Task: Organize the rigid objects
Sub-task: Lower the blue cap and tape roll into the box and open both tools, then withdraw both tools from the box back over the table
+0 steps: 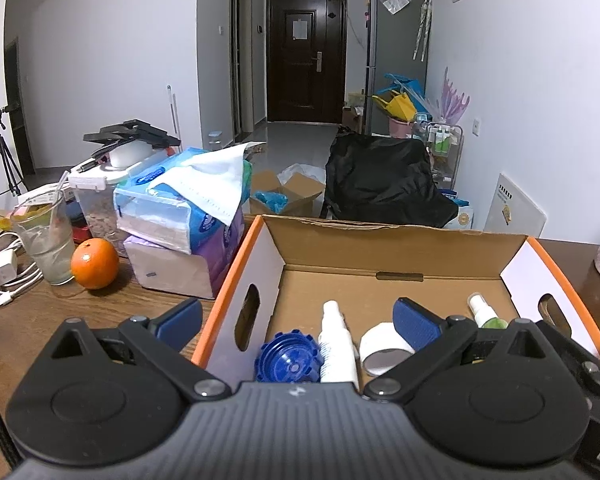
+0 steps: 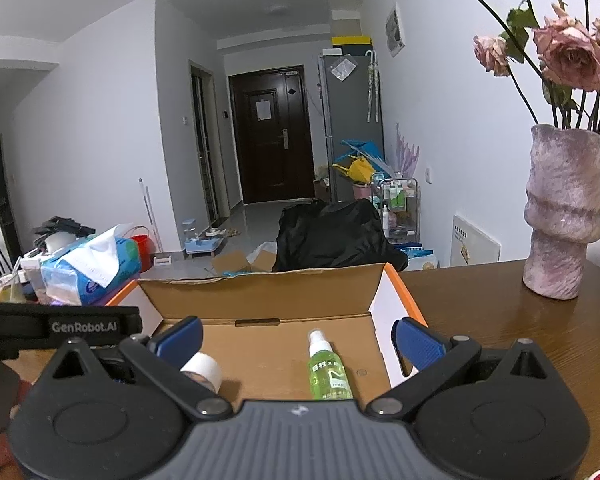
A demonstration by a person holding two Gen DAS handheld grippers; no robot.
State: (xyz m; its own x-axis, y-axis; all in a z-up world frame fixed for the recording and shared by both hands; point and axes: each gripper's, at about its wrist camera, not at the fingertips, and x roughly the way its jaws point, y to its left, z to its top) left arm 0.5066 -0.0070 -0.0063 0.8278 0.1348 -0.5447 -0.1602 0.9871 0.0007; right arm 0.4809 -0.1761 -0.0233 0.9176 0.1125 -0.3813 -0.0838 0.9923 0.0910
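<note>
Grippers spread wide over the box

Left gripper [image 1: 298,320] hangs above the cardboard box [image 1: 396,240], jaws wide apart, nothing between them. Right gripper [image 2: 298,338] the same, fingers spread and empty. Down inside the box: blue cap [image 1: 288,360], white bottle [image 1: 336,344] touching it, white tape roll [image 1: 382,350], green spray bottle [image 2: 328,372] lying flat. Beside the box, an orange [image 1: 95,263] and tissue packs [image 1: 180,216] on the wooden table [image 1: 32,316].
</note>
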